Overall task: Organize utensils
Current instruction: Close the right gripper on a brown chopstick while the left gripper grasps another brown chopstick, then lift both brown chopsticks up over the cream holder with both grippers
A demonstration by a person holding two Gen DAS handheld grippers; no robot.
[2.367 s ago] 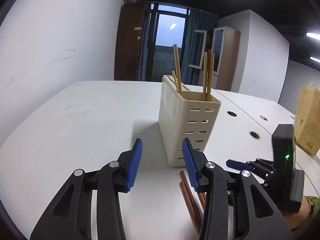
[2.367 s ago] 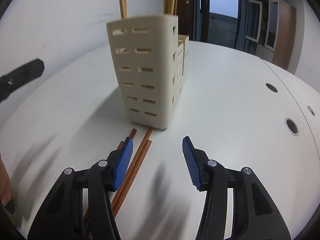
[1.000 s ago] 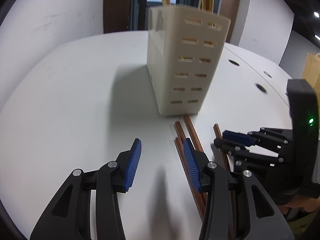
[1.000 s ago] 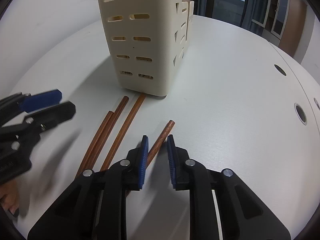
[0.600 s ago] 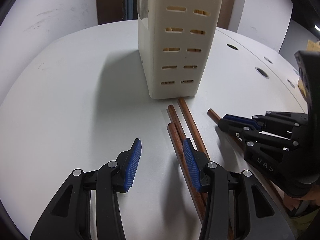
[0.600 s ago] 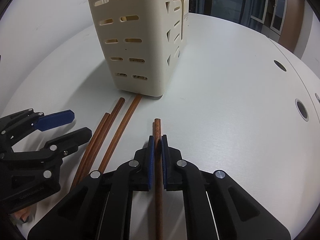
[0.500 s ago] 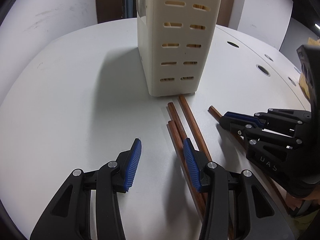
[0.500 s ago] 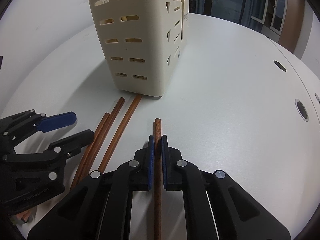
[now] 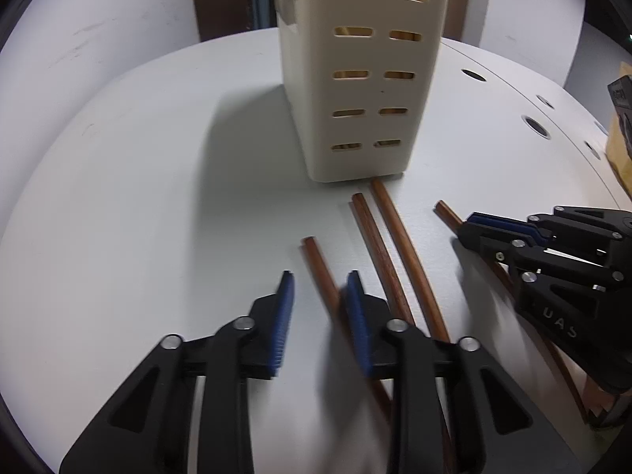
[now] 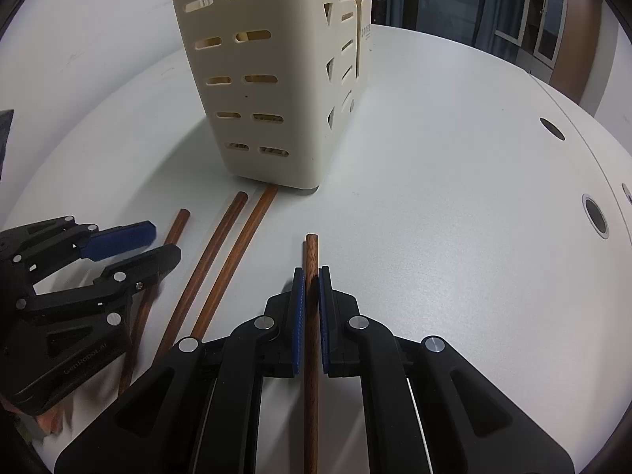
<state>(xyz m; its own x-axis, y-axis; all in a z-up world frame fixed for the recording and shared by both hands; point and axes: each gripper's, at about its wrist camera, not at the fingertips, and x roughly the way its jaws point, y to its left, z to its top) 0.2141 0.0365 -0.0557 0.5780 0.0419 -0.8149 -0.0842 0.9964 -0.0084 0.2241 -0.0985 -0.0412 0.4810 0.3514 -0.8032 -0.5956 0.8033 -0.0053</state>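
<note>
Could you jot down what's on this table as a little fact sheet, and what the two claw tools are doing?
Table: white
Holder: cream, slotted, upright
Loose chopsticks: two lying side by side
Right gripper: shut on one brown chopstick
Left gripper: jaws closing around another chopstick, not yet pressing it

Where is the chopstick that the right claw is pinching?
In the right wrist view the chopstick sits low in the middle, between the right claw pads. Its tip points toward the cream holder, with two loose chopsticks on its left.
</note>
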